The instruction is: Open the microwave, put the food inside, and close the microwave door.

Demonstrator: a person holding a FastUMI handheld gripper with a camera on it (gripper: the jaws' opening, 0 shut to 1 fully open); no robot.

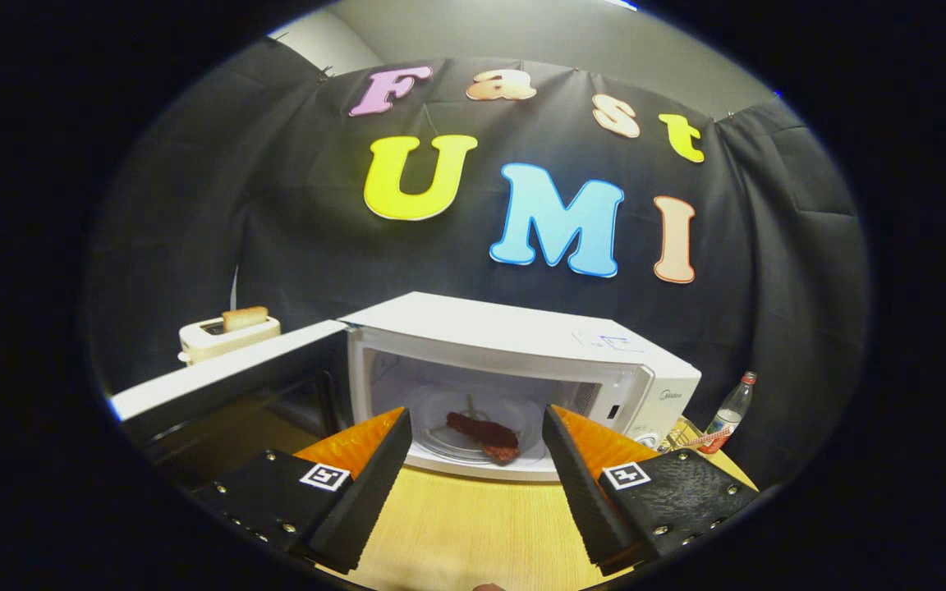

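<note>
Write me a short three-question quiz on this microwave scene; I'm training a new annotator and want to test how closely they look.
1. True or false: the microwave door is shut.
2. Where is the food?
A. On the wooden table
B. On the glass plate inside the microwave
C. Between the fingers, gripped
3. Fill in: the gripper is ____ and holds nothing.

Key:
1. False. The door is swung wide open beside the cavity.
2. B. It lies inside, beyond the fingertips.
3. Open. The fingers stand well apart, just ahead of the microwave's opening.

Bonus detail: a toaster with a slice in it stands behind the door, and a bottle beside the microwave.
</note>
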